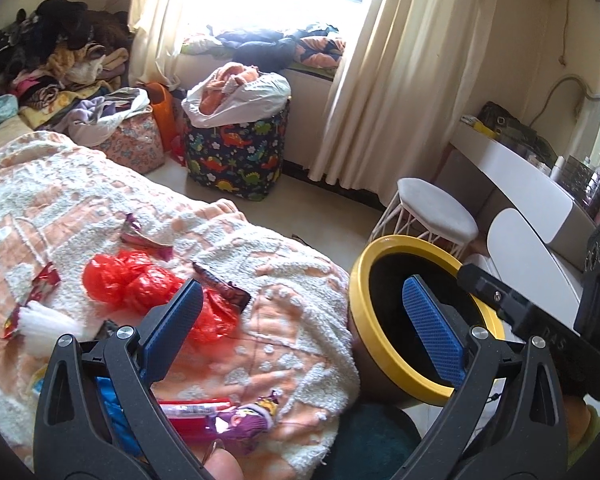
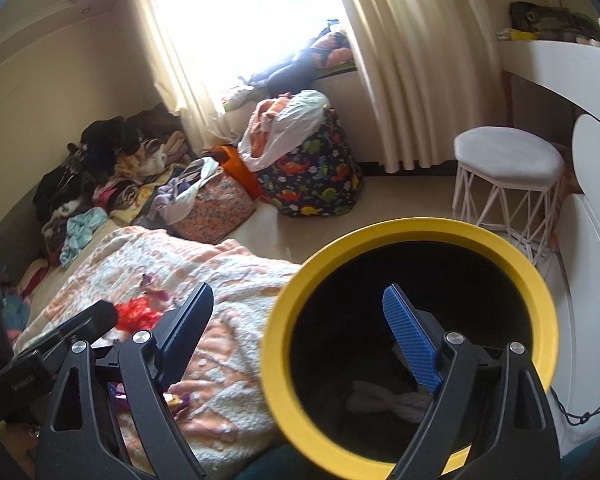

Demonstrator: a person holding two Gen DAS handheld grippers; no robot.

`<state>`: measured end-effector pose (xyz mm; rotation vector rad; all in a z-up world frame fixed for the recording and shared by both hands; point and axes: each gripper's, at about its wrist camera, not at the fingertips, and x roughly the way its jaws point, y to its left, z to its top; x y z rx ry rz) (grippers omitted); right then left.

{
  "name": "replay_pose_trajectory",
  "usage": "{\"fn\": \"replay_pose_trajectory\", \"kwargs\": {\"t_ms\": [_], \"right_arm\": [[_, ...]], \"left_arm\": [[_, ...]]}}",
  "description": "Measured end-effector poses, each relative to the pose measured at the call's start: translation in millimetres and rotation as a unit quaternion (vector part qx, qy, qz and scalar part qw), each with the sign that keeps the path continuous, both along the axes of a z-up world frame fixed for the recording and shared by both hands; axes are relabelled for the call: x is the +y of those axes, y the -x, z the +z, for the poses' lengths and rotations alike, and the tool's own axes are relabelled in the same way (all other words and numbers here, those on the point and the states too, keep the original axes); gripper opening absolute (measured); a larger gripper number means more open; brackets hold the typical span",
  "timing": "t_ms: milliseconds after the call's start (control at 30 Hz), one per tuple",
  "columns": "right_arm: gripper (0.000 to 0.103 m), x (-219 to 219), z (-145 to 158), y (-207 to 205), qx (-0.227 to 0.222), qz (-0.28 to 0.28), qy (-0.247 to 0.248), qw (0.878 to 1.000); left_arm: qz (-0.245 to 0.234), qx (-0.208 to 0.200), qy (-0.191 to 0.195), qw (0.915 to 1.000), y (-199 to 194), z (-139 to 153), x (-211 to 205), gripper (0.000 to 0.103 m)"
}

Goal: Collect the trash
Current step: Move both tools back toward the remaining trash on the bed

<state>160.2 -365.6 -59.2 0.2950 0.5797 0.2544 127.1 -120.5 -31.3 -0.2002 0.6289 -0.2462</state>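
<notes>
Sitting beside the bed is a trash bin [image 2: 412, 344] with a yellow rim and a dark inside. A white crumpled bit [image 2: 384, 400] lies at its bottom. The right gripper [image 2: 300, 324] has its blue fingers spread wide with nothing between them. One finger [image 2: 410, 336] shows in front of the bin's mouth and the other is over the blanket.

The left gripper [image 1: 304, 320] is spread wide too and holds nothing. One of its fingers is over the bed and the other is in front of the bin.

On the fluffy orange and white blanket [image 1: 80, 200] lies more trash. A red plastic bag [image 1: 140, 280] is scrunched up near the middle. A purple wrapper [image 1: 144, 238] lies just behind it. A red and white wrapper [image 1: 36, 300] lies off to the left. A dark wrapper [image 1: 224, 284] touches the red bag. A red packet [image 1: 196, 410] and a purple packet [image 1: 248, 420] lie close to the left gripper.

A dinosaur basket [image 1: 236, 156] stands by the window, and a white stool [image 2: 508, 168] stands near the desk.
</notes>
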Motion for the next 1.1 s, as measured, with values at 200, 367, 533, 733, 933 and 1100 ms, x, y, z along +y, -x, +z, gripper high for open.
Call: {"fn": "replay_pose_trajectory", "kwargs": {"t_ms": [200, 367, 533, 733, 933, 1100], "right_arm": [[0.085, 23.6, 2.2, 6.5, -0.004, 0.03, 0.01, 0.999], [0.086, 40.2, 1.2, 12.0, -0.002, 0.055, 0.017, 0.998], [0.086, 62.5, 0.0, 19.6, -0.002, 0.087, 0.031, 0.996], [0.086, 83.5, -2.8, 26.2, 0.004, 0.124, 0.045, 0.991], [0.086, 107.8, -5.3, 35.0, 0.005, 0.169, 0.067, 0.983], [0.086, 125.9, -8.7, 40.5, 0.007, 0.194, 0.085, 0.977]], "left_arm": [[0.016, -0.001, 0.004, 0.9999, 2.0, 0.5, 14.7, 0.092], [0.033, -0.003, 0.01, 0.9994, 3.0, 1.9, 29.2, 0.092], [0.056, -0.007, 0.017, 0.9982, 3.2, 4.2, 49.0, 0.092], [0.081, -0.011, 0.024, 0.9963, 4.0, 5.1, 72.5, 0.092], [0.101, -0.01, 0.029, 0.9944, 7.7, 4.2, 92.2, 0.092], [0.119, -0.009, 0.033, 0.9923, 11.1, 2.3, 109.0, 0.092]]}}
